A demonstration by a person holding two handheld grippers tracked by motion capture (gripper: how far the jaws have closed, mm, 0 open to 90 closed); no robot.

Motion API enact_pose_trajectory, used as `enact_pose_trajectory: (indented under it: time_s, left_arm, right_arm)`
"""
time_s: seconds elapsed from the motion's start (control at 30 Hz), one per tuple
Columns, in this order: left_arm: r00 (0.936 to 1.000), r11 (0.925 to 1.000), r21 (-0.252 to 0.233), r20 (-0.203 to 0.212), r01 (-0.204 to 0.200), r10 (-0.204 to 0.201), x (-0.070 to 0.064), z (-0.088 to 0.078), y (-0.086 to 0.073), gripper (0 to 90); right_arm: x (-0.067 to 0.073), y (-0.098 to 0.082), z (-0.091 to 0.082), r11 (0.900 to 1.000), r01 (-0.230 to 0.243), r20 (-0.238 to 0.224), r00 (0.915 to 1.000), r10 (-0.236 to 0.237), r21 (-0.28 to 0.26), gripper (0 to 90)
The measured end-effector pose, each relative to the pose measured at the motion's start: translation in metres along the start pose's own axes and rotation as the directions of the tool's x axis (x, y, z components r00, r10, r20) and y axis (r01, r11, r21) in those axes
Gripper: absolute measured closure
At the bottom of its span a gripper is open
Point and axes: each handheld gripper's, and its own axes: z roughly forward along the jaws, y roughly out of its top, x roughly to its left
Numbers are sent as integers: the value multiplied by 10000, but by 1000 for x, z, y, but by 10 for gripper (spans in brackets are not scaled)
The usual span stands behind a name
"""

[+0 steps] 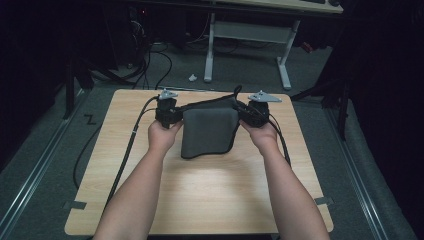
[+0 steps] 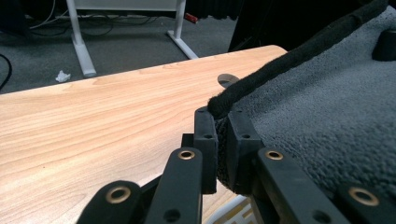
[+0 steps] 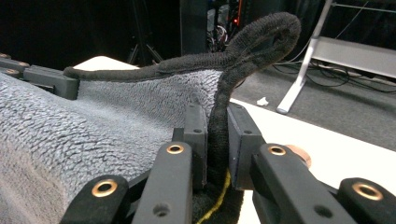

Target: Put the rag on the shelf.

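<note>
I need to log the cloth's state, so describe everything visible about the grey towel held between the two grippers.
The grey terry-cloth towel with black piped edging looks soft and fluffy. It is stretched between the left gripper and right gripper, each shut on a far corner of its edging. Its near part drapes onto the light wooden table. A black loop of edging sticks up at the right corner.

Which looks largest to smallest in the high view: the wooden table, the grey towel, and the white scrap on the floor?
1. wooden table
2. grey towel, held at its far corners by the left gripper and right gripper
3. white scrap; it lies farther from the camera, so it looks smaller.
</note>
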Motion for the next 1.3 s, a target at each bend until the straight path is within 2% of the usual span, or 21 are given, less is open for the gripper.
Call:
enact_pose_trajectory:
  time_s: [0.1, 0.13, 0.23, 0.33, 0.4, 0.67, 0.9, 1.13, 1.2, 1.3]
  left_arm:
    - [10000, 10000, 43, 16, 55, -55, 0, 1, -2, 842]
    - [10000, 9999, 94, 31, 58, -58, 1, 2, -3, 842]
    - [10000, 9998, 187, 66, 59, -61, 0, 5, -6, 842]
    - [9993, 9991, 270, 177, 316, -321, 3, 8, -12, 843]
    - [9992, 9989, 327, 202, 344, -351, 4, 9, -14, 842]
    - [9980, 9974, 525, 350, 504, -522, 7, 12, -25, 843]
    - [9966, 9954, 685, 438, 664, -695, 9, 15, -33, 842]
    - [9961, 9935, 891, 451, 714, -756, 10, 18, -38, 841]
    - [9949, 9924, 903, 480, 840, -885, 11, 17, -38, 837]
    - [9940, 9923, 858, 549, 894, -943, 12, 15, -37, 801]
  right_arm:
    - [-1, -1, 0, 9999, -127, -67, 9999, 127, 46, 810]
    - [-2, -1, 1, 9999, -34, -78, 10000, 35, 125, 810]
    - [-5, -6, 3, 9995, -240, -166, 9996, 244, 221, 810]
    - [-5, -11, 6, 9990, -278, -75, 9996, 281, 348, 809]
    - [-6, -14, 8, 9984, -282, -101, 9995, 287, 489, 808]
    - [-11, -23, 15, 9938, -869, -340, 9954, 895, 696, 795]
    - [-12, -31, 19, 9906, -1086, -380, 9930, 1120, 838, 786]
    - [-16, -41, 23, 9829, -1564, -466, 9858, 1615, 976, 770]
    - [-16, -42, 24, 9798, -1755, -472, 9824, 1806, 964, 741]
    - [-17, -40, 22, 9823, -1633, -191, 9860, 1657, 917, 662]
